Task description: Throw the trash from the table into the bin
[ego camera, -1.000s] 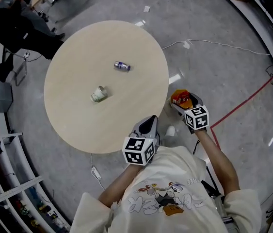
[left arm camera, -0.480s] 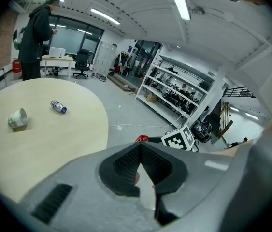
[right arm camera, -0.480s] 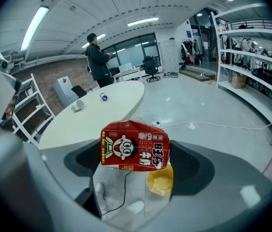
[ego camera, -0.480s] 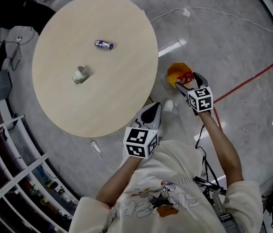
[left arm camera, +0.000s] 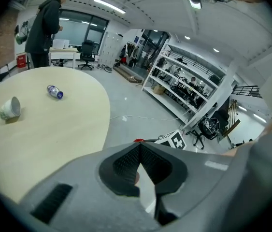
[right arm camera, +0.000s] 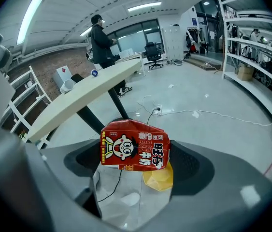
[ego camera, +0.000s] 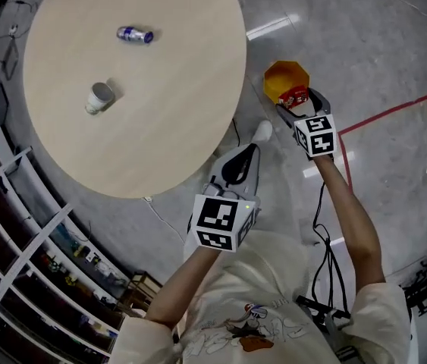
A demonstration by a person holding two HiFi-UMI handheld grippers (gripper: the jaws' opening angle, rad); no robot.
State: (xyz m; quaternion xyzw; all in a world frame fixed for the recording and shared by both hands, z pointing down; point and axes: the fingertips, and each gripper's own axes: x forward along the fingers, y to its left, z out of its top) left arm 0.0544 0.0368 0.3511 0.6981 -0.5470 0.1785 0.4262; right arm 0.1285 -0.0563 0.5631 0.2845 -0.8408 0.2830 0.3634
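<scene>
A red drink carton (right arm camera: pixel 135 145) with a cartoon face is clamped between the jaws of my right gripper (ego camera: pixel 295 105), which is shut on it. The carton (ego camera: pixel 294 95) hangs just above the orange bin (ego camera: pixel 284 78) on the floor beside the table; that bin (right arm camera: pixel 159 177) shows as yellow below the carton. On the round wooden table (ego camera: pixel 167 112) lie a crumpled paper cup (ego camera: pixel 98 97) and a small blue-and-white bottle (ego camera: pixel 134 34). My left gripper (ego camera: pixel 237 165) is shut and empty, off the table's near edge. The cup (left arm camera: pixel 10 108) and bottle (left arm camera: pixel 55 92) also show in the left gripper view.
Cables trail over the grey floor (ego camera: pixel 327 226), and a red tape line (ego camera: pixel 403 105) runs to the right. White railings (ego camera: pixel 16 233) and shelving stand at the left. A person (right arm camera: pixel 102 40) stands behind the table. Metal racks (left arm camera: pixel 184 86) line the far wall.
The table has slid up and left in the head view as I turned away from it. My right gripper has carried the carton over the orange bin. The left gripper stays shut.
</scene>
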